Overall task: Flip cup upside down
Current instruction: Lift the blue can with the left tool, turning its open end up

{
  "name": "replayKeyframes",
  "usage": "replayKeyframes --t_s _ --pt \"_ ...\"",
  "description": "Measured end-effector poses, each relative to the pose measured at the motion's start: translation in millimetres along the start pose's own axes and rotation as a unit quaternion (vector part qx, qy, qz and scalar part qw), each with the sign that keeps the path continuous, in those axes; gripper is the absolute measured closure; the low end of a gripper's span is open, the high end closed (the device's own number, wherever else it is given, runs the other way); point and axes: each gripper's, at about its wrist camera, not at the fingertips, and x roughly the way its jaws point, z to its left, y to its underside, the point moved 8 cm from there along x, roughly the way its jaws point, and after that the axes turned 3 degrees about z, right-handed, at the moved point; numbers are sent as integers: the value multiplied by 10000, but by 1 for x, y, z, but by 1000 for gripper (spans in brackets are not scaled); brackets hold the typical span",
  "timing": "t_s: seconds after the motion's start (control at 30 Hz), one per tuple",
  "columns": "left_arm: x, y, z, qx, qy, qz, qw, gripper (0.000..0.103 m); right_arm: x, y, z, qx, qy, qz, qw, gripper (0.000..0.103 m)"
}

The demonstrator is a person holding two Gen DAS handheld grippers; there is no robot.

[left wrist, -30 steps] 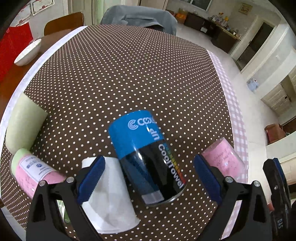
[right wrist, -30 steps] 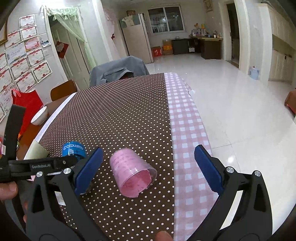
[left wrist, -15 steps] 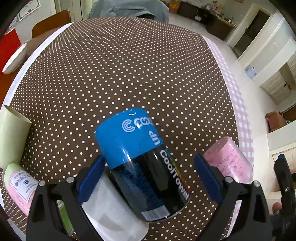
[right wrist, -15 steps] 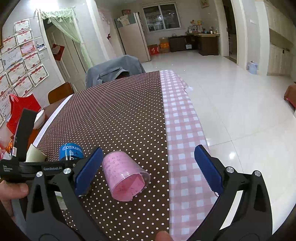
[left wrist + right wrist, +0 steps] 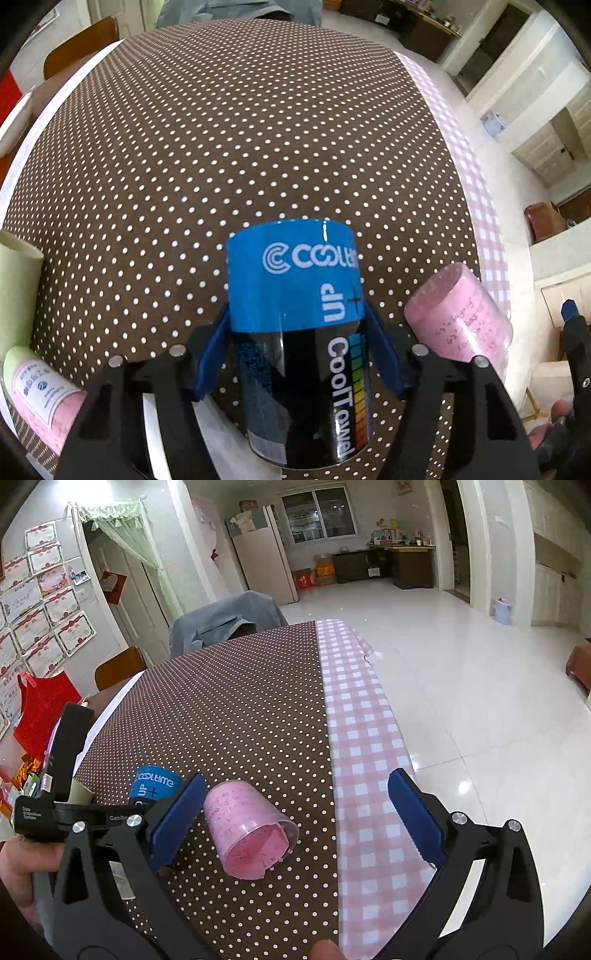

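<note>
Over the last second my left gripper (image 5: 297, 354) has come forward around the blue-and-black cup (image 5: 295, 321), and its blue pads (image 5: 210, 360) have gone from wide apart to pressed against both sides of it. So the grasp is the step in hand: I judge the cup clamped, lying on its side on the dotted tablecloth (image 5: 229, 147) near my edge of the table, blue end pointing away from me. My right gripper (image 5: 295, 818) hangs spread wide over the pink cup (image 5: 247, 834), which lies tipped just beside the brown cloth's border with the pink check, touching neither pad. Next I need a lift clear of the cloth, then a wrist turn to stand the cup mouth-down. Which end is the mouth I cannot tell.
</note>
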Motion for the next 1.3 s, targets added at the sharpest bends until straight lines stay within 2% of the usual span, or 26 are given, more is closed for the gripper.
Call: replayKeyframes --t_s 0.13,0.4,0.67,0.77,0.93,1.17,1.3 --pt "4 -6 -11 94 117 4 9999 36 -5 0 -1 27 21 -22 10000 6" --pt "-15 -28 -27 158 381 -341 9986 37 -25 4 -3 84 137 -160 9997 6" --pt "-30 -23 -38 353 619 -619 9955 38 -48 9 8 1 181 -334 9993 6" --pt "-38 -13 -41 402 718 -729 9939 38 -58 12 13 -31 196 -398 9990 6" --pt "-73 7 -20 425 960 -881 9906 38 -73 17 20 -89 205 -502 9985 6" --pt "-110 68 -13 451 1448 -994 9834 38 -97 33 35 -208 227 -675 9972 6" --pt "-116 107 3 382 1660 -1005 9803 38 -108 51 43 -283 257 -751 9964 6"
